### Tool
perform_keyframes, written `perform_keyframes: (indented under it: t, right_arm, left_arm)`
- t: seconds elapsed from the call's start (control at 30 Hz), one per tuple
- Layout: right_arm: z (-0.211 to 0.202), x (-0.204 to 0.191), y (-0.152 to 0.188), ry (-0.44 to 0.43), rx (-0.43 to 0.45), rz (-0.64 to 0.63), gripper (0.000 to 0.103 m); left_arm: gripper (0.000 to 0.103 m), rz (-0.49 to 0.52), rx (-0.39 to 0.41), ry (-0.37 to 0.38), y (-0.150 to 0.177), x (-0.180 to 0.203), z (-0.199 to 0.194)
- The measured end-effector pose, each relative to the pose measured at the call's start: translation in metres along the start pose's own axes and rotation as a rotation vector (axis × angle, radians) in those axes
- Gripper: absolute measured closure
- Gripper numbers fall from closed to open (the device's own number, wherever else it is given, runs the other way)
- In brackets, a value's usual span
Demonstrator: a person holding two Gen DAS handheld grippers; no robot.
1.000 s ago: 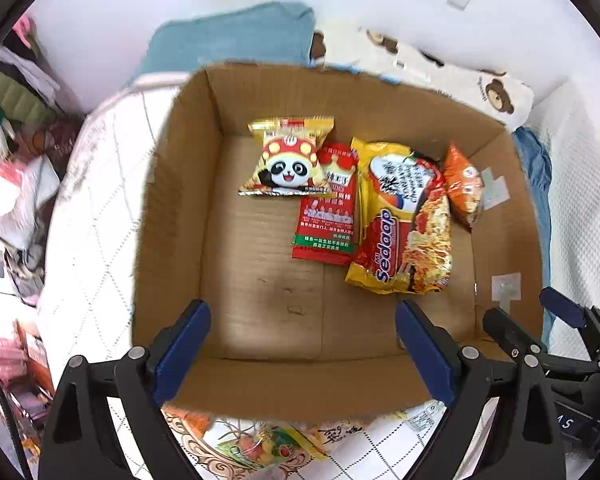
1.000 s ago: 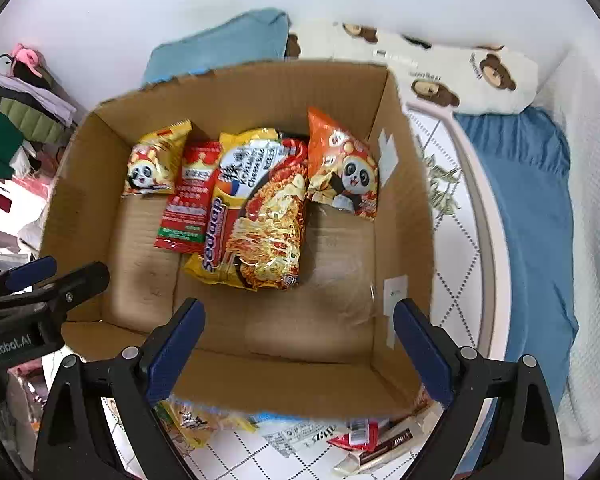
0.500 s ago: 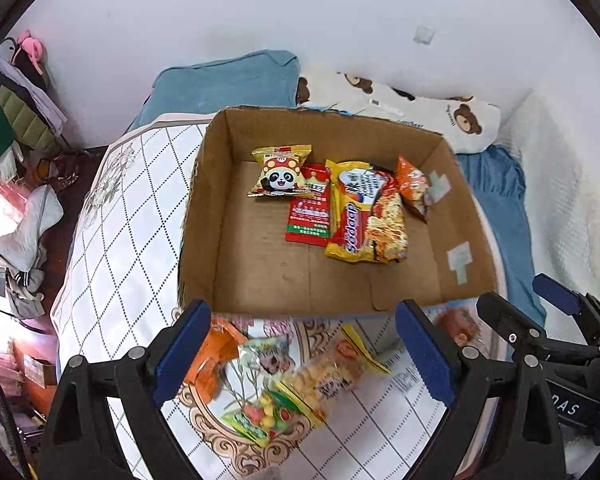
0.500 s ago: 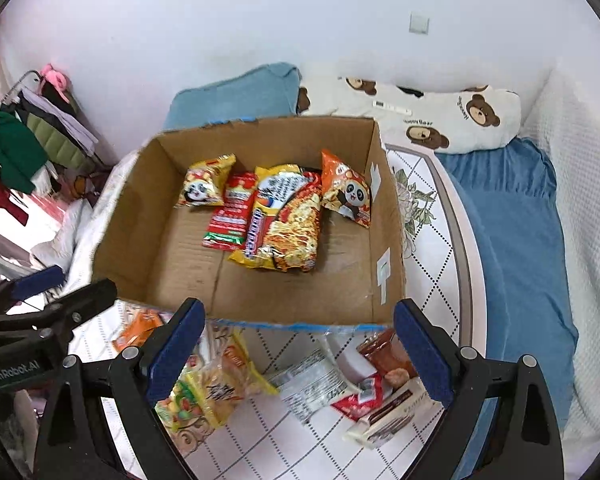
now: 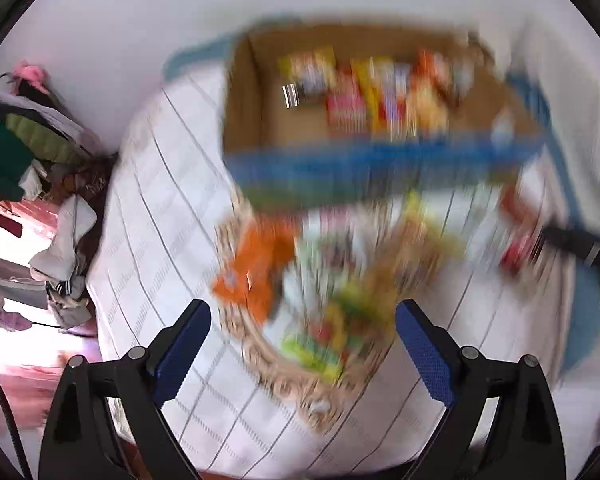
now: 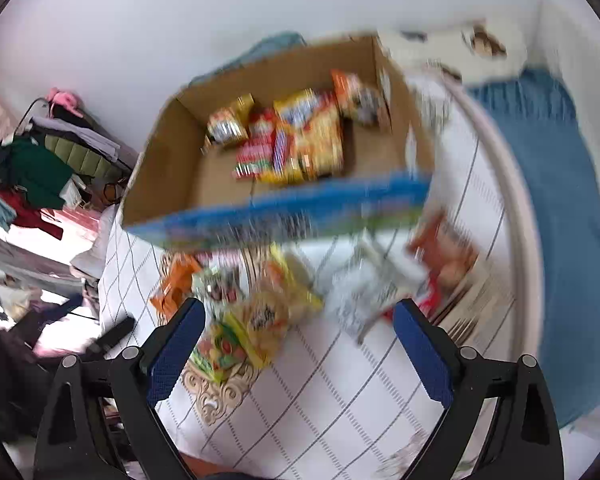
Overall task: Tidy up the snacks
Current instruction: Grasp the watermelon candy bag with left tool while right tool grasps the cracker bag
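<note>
Cardboard box [image 6: 172, 168] on the quilted bedspread [image 6: 332, 392], a row of snack packets [image 6: 288, 140] against its far wall and bare floor toward its near, blue-edged wall. Loose snacks [image 6: 240, 320], blurred, lie just outside that wall. Left gripper [image 5: 302, 344] and right gripper [image 6: 298, 344] hover above them, jaws wide apart, holding nothing.

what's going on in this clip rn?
Snack sorting on a bed. Both claws, left and right, are open and empty, above a pile of loose snack packets on the quilt. The cardboard box behind the pile already holds several packets. Frames are motion-blurred, so individual packets in the pile are hard to identify.
</note>
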State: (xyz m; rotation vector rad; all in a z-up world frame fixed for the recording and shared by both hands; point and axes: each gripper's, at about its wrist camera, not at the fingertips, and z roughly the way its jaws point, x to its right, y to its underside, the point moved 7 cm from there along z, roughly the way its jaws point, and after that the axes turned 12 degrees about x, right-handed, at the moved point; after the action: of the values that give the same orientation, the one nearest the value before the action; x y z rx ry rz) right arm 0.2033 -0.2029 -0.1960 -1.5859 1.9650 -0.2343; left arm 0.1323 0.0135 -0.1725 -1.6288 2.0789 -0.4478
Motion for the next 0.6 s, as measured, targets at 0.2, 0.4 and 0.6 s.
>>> perform_keyframes:
  t: [0.2, 0.4, 0.6]
  right_arm:
    - [0.039, 0.017, 0.046, -0.019, -0.108, 0.106, 0.027]
    - [0.069, 0.026, 0.059, -0.014, -0.164, 0.17, 0.027]
    - [0.117, 0.008, 0.065, -0.021, -0.227, 0.248, 0.027]
  left_arm:
    - [0.008, 0.276, -0.203, -0.031, 0.062, 0.028, 0.083]
    - [0.04, 0.321, -0.247, -0.006, 0.072, 0.051, 0.119]
    - [0.044, 0.002, -0.301, 0.016, 0.102, 0.019, 0.107]
